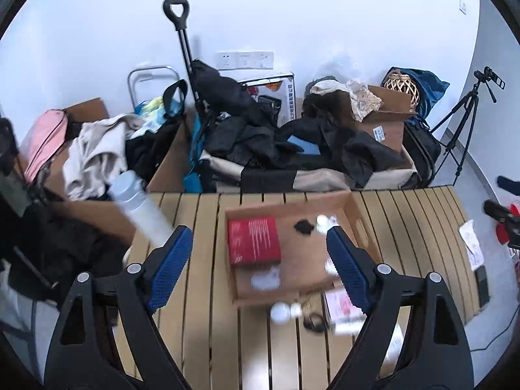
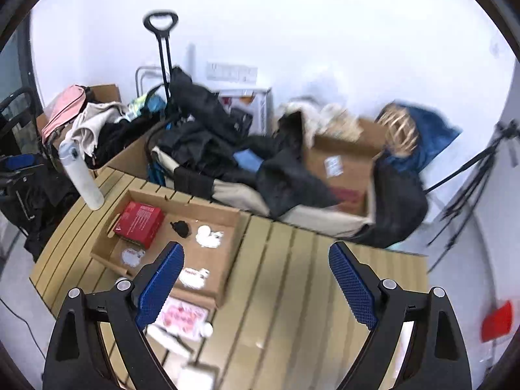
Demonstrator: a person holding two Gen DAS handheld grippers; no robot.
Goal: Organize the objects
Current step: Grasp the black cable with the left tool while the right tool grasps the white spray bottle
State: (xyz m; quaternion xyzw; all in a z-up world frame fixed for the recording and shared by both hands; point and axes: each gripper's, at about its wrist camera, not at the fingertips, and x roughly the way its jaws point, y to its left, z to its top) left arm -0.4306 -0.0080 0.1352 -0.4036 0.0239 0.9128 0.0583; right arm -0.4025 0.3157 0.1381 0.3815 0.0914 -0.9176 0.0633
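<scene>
A shallow cardboard tray [image 1: 360, 224] [image 2: 234, 224] lies on a slatted wooden table [image 1: 201, 227] [image 2: 292, 276]. In it lie a red box [image 1: 254, 240] [image 2: 140, 224], a small black object [image 1: 304, 226] [image 2: 180, 227] and white packets [image 1: 265, 280] [image 2: 208, 235]. A white bottle [image 1: 143, 209] [image 2: 81, 175] stands at the table's far left corner. Loose white and pink items [image 1: 338, 302] [image 2: 182, 317] lie in front of the tray. My left gripper [image 1: 260, 269] is open above the tray. My right gripper [image 2: 256, 279] is open above the table, right of the tray.
Behind the table are cardboard boxes [image 1: 386, 120] [image 2: 344, 169], piled dark clothes [image 1: 247, 126] [image 2: 208, 143], a black trolley handle [image 1: 177, 11] [image 2: 161, 22] and a wicker basket [image 1: 403, 87]. A tripod [image 1: 461, 120] [image 2: 477, 175] stands at the right. A red object [image 2: 497, 320] lies on the floor.
</scene>
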